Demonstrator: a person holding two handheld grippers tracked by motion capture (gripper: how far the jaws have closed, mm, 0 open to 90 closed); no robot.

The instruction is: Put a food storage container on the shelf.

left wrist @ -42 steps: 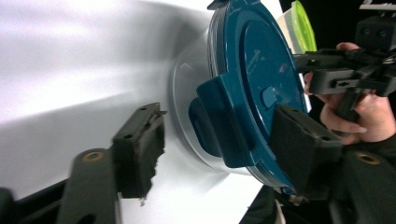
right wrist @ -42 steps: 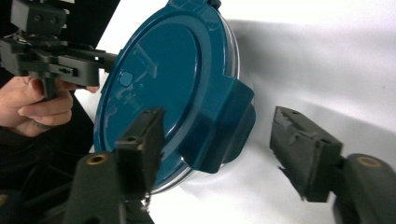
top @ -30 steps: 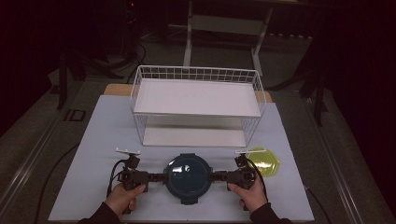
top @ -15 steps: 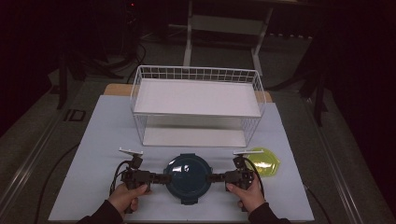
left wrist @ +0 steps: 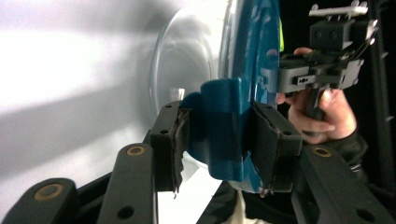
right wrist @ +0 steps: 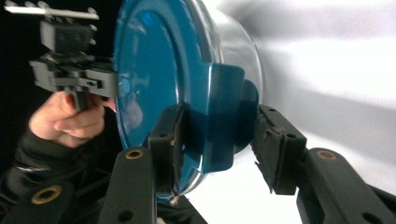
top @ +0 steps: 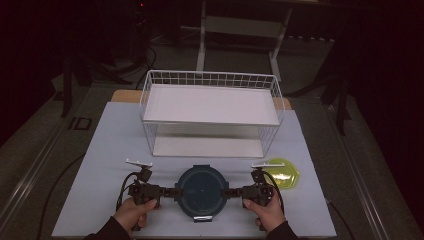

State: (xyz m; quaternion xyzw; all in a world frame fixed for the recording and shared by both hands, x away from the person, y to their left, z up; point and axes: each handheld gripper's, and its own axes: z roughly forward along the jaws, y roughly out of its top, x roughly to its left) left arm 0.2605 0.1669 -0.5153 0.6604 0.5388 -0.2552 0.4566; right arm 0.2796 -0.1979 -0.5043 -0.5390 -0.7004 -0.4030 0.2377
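A round clear container with a blue lid (top: 202,191) sits near the table's front edge between both grippers. My left gripper (top: 175,192) holds it from the left and is shut on the lid's blue side latch (left wrist: 224,135), one pad on each face. From the right, my right gripper (top: 229,192) closes its jaws around the opposite latch (right wrist: 219,126), with the pads against it. A hand holds each gripper. In the left gripper view the right gripper (left wrist: 280,81) shows beyond the lid. The left gripper (right wrist: 100,81) shows past it in the right gripper view.
A white wire rack (top: 210,79) with two shelves stands behind the container at mid-table. A yellow-green lidded dish (top: 282,172) lies just right of the right gripper. The white table mat (top: 105,145) has open room at the left.
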